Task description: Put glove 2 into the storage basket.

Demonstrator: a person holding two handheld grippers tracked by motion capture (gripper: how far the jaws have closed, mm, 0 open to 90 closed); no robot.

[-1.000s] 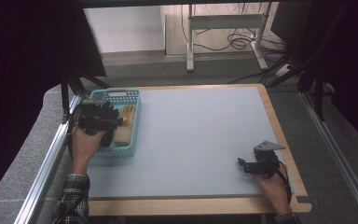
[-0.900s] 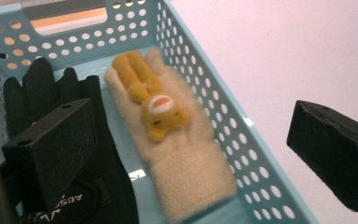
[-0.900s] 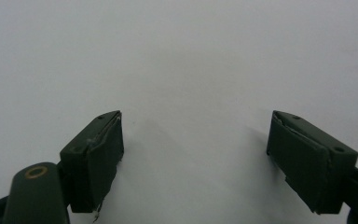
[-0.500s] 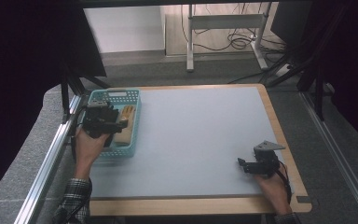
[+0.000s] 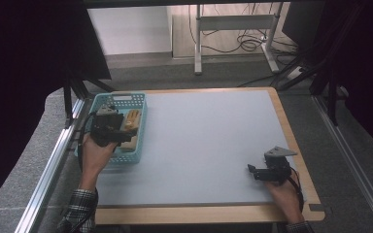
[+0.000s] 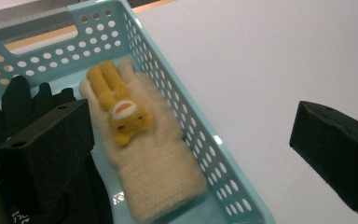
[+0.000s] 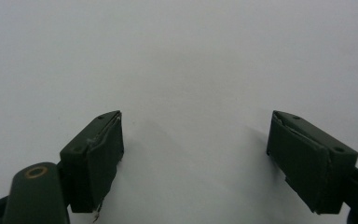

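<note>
Over the turquoise basket (image 5: 120, 156) at the table's left edge, my left gripper (image 6: 193, 154) hangs with its jaws spread wide: one jaw sits inside the basket above a black glove (image 6: 16, 105), the other stands outside the basket wall over the grey tabletop (image 5: 199, 141). Nothing is grasped. The cream knitted glove (image 6: 156, 165), bearing a yellow rabbit figure (image 6: 119, 109), lies flat on the basket floor between the jaws, along the wall nearest the table's middle. My right gripper (image 7: 193, 163) rests near the table's right front corner, jaws released, bare tabletop between them.
</note>
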